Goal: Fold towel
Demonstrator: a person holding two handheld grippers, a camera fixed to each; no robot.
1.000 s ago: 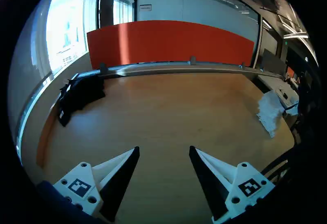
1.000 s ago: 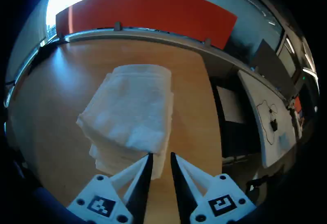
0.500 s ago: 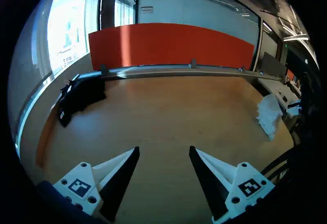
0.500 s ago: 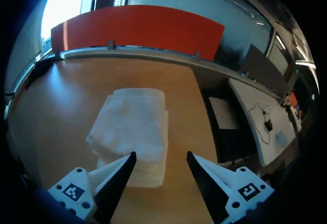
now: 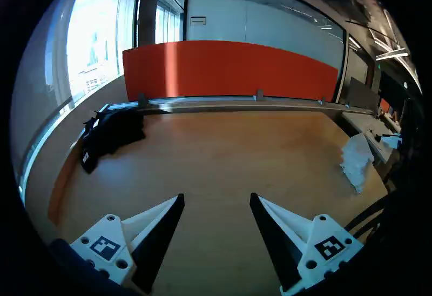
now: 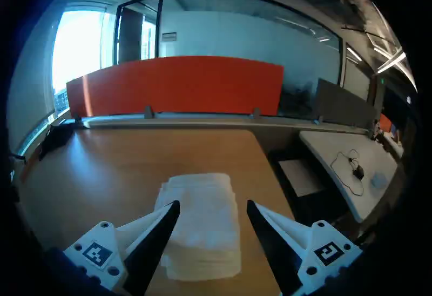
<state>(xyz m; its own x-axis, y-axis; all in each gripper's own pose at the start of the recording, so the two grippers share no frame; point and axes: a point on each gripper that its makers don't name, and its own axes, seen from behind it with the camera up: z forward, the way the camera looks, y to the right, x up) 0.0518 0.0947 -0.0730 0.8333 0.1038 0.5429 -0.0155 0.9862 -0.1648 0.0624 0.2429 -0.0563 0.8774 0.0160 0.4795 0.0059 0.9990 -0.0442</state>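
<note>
A white towel [image 6: 201, 223] lies folded in a thick stack on the wooden table [image 6: 108, 172], near the table's right edge. My right gripper [image 6: 211, 209] is open above the towel's near half, with nothing between its fingers. In the left gripper view the same towel [image 5: 356, 158] shows far off at the table's right edge. My left gripper [image 5: 216, 203] stands open over bare wood, well away from the towel.
A black bundle of cloth [image 5: 108, 133] lies at the table's far left corner. An orange partition [image 5: 232, 69] and a metal rail [image 5: 227, 103] run along the far edge. To the right stands a white desk [image 6: 345, 174] with cables.
My right gripper went from shut to open, let go of the towel and tilted up and back, so the folded towel now lies lower in its view. The left gripper tilted up slightly.
</note>
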